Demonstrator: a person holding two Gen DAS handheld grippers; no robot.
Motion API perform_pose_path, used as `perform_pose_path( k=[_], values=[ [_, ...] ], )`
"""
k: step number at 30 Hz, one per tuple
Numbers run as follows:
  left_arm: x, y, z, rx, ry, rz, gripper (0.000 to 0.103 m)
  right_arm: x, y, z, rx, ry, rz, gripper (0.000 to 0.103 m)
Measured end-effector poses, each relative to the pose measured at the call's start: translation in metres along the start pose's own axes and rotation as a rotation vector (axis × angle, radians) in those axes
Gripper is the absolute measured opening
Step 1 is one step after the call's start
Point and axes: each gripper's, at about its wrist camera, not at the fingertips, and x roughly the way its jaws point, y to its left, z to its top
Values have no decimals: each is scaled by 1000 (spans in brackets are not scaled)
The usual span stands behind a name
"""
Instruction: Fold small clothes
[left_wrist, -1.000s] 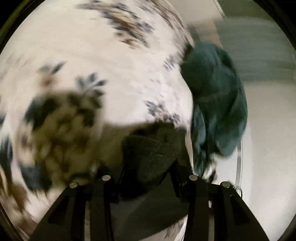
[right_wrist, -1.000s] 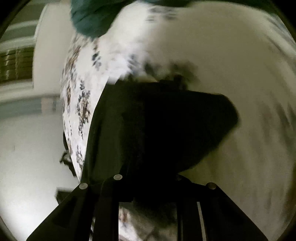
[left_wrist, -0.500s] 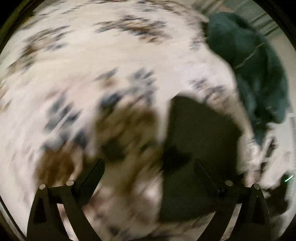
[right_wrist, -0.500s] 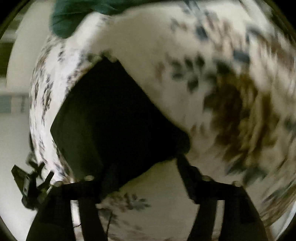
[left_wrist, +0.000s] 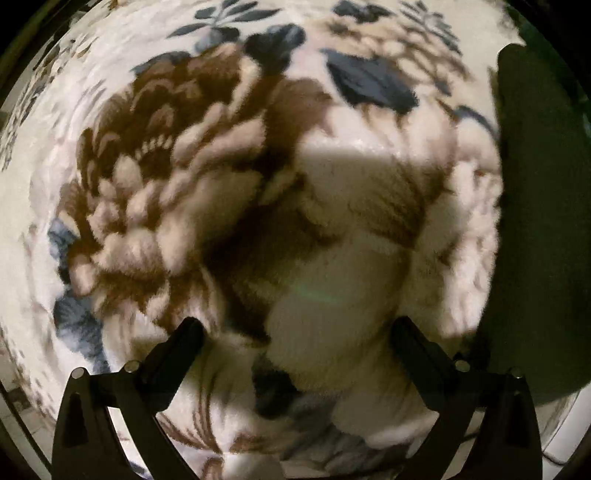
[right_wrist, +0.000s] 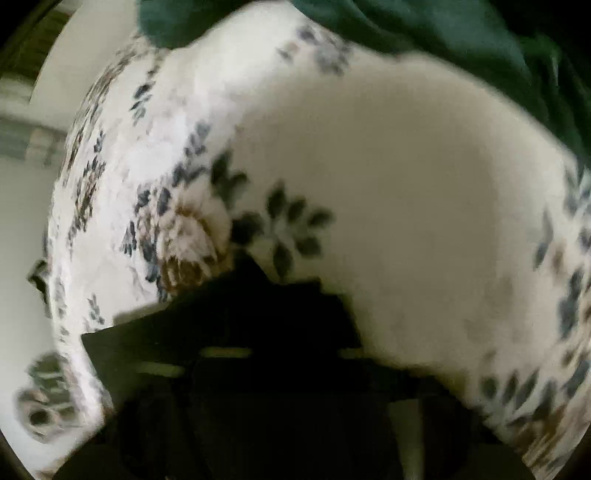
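Observation:
My left gripper (left_wrist: 295, 332) is open and empty, close above a fluffy white blanket (left_wrist: 229, 192) with brown and blue flowers. A dark garment (left_wrist: 535, 221) lies at the right edge of the left wrist view. In the right wrist view the same dark garment (right_wrist: 240, 332) covers my right gripper (right_wrist: 273, 369); the fingers are hidden under the cloth and the view is blurred. A teal garment (right_wrist: 406, 26) lies at the top of the blanket (right_wrist: 406, 184).
The blanket's edge drops off at the left of the right wrist view, with a pale floor (right_wrist: 22, 221) beyond it. A small dark object (right_wrist: 38, 277) lies by that edge.
My left gripper has moved left, away from the dark garment, and stays open. My right gripper has moved in on the dark garment, which now covers its fingers.

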Motion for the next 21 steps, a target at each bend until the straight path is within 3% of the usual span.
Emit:
perform_pose_path(
  k=[2, 5, 8, 10, 12, 13, 14, 17, 21],
  values=[
    [-4, 0, 5, -12, 25, 2, 103, -25, 9, 0, -31, -88, -23, 6],
    [-31, 6, 12, -69, -50, -12, 103, -34, 13, 10, -11, -126, -50, 6],
    [-61, 4, 32, -97, -129, -58, 103, -7, 11, 21, -23, -27, -90, 7],
    [-74, -10, 50, -68, -158, -104, 103, 11, -1, 23, -2, 90, -19, 9],
    [-82, -29, 64, -24, -175, -157, 103, 1, -13, 19, 22, 98, 26, 22],
    [-86, -38, 65, -15, -177, -174, 103, -13, -22, 12, 33, 93, 46, 42],
    [-90, -44, 67, -6, -182, -189, 103, -23, -32, 3, 45, 90, 64, 53],
    [-96, -57, 53, 54, -193, -169, 103, -53, -71, -43, 127, 118, 133, 62],
    [-89, -69, 23, 109, -152, -115, 103, -45, -108, -106, 268, 216, 234, 62]
  ],
)
